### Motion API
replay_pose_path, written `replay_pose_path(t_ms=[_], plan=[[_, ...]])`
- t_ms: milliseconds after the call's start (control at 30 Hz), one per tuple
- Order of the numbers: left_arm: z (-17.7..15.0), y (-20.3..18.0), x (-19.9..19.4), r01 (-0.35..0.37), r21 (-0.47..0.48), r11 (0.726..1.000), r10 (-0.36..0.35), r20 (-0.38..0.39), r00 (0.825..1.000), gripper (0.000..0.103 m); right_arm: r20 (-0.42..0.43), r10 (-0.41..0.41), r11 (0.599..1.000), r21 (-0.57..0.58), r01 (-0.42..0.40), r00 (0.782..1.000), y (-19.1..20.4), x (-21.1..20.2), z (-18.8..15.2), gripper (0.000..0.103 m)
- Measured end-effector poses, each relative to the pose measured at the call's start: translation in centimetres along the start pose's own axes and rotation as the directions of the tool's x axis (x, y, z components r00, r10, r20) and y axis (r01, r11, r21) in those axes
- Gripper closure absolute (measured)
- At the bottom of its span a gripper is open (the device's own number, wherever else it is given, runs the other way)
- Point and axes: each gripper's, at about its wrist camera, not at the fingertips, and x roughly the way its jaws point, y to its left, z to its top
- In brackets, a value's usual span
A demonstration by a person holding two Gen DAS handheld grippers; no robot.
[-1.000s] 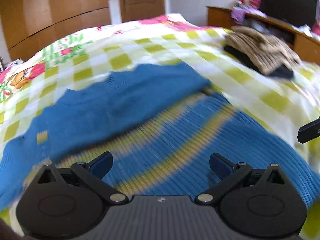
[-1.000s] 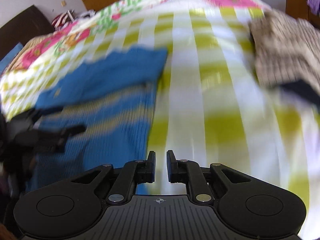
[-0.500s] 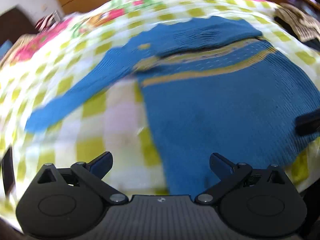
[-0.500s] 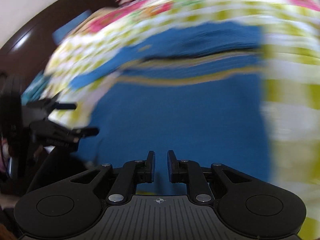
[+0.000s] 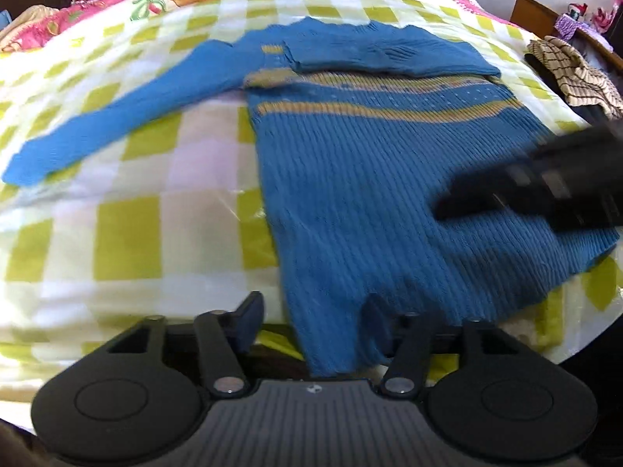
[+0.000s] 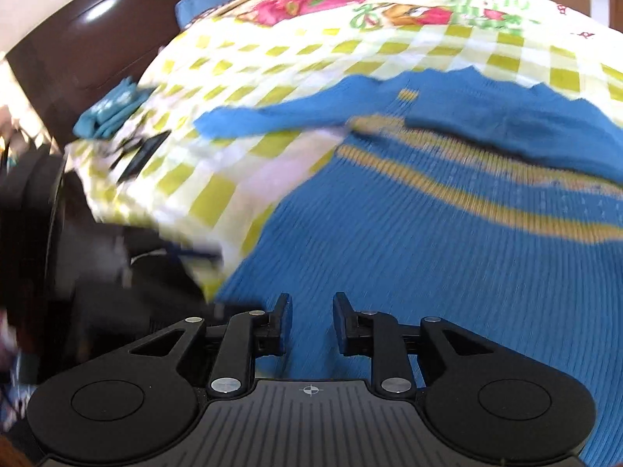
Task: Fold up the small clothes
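Note:
A blue knit sweater (image 5: 370, 179) with yellow stripes lies flat on the green-checked bedspread (image 5: 128, 202). One sleeve is folded across its chest, and the other sleeve (image 5: 117, 116) stretches out to the left. My left gripper (image 5: 311, 307) is at the sweater's near hem corner. Its jaws are closing with the hem between them, and the left pad is still clear of the cloth. My right gripper (image 6: 313, 303) hovers low over the sweater's lower body (image 6: 428, 272), its jaws opening and holding nothing. In the left wrist view it is a black blur (image 5: 537, 190).
Folded brown striped clothes (image 5: 576, 74) lie at the bed's right edge. A dark headboard (image 6: 97, 39), a teal cloth (image 6: 109, 113) and a flat dark object (image 6: 140, 155) are at the left. The bed's near edge runs just below the hem.
The left gripper's jaws have narrowed from fully wide and now straddle the hem corner. The right gripper's jaws have parted, and it has swung left across the sweater's lower body.

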Motion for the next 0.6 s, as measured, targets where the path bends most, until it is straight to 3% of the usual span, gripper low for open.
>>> replay_pose_path(t_ms=[133, 267, 367, 400, 500, 600], plan=[[-0.2, -0.1, 0.5, 0.001, -0.007, 1.000, -0.001, -0.021, 1.000, 0.043, -0.014, 0.019, 1.000, 0.011, -0.019, 1.000, 0.5, 3.4, 3.1, 0.078], [-0.6, 1.1, 0.9, 0.052, -0.064, 0.997, -0.056, -0.062, 0.996, 0.061, -0.107, 0.052, 0.997, 0.055, -0.046, 0.993, 1.2, 7.3, 4.8, 0.074], [-0.9, 2.1, 1.1, 0.080, -0.119, 0.990, -0.090, -0.080, 0.993, 0.074, -0.186, 0.006, 0.994, 0.106, 0.014, 0.982, 1.7, 10.2, 5.1, 0.076], [-1.0, 2.5, 1.1, 0.093, -0.135, 0.986, -0.104, -0.076, 0.992, 0.076, -0.193, 0.000, 0.994, 0.105, 0.021, 0.981, 1.9, 10.6, 5.2, 0.087], [-1.3, 3.1, 0.5, 0.094, -0.154, 0.984, -0.105, -0.060, 0.993, 0.078, -0.198, 0.048, 0.994, 0.110, -0.026, 0.979, 2.7, 10.5, 5.4, 0.100], [-1.3, 3.3, 0.0, 0.077, -0.158, 0.984, -0.088, -0.063, 0.994, 0.078, -0.180, 0.068, 0.994, 0.101, -0.050, 0.981, 3.5, 10.5, 5.6, 0.100]])
